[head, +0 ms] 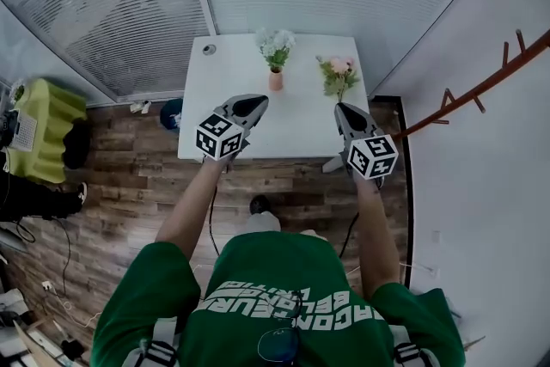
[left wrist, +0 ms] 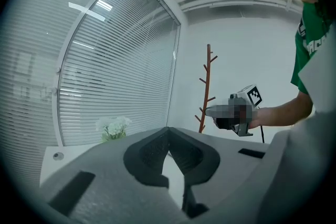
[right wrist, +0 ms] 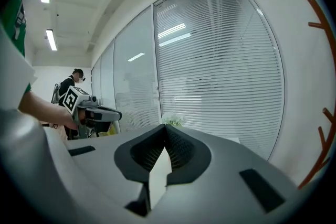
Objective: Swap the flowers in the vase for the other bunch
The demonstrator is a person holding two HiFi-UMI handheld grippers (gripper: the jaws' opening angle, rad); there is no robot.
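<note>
The white flower bunch (head: 275, 45) stands upright in the small pinkish ceramic vase (head: 275, 82) near the middle of the white table's (head: 228, 69) far edge. The pink flower bunch (head: 338, 75) is beside it, toward the far right corner. Both grippers hover at the near edge with their jaws closed on nothing. The left gripper (head: 253, 102) is nearer the vase (likely an upward pull), and the right gripper (head: 342, 109) faces the pink bunch.

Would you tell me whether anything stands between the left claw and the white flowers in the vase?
Nothing visible does: only bare table lies between the left claw and the white flowers in the vase. The pink bunch is off to the right, nearer the right claw.
</note>
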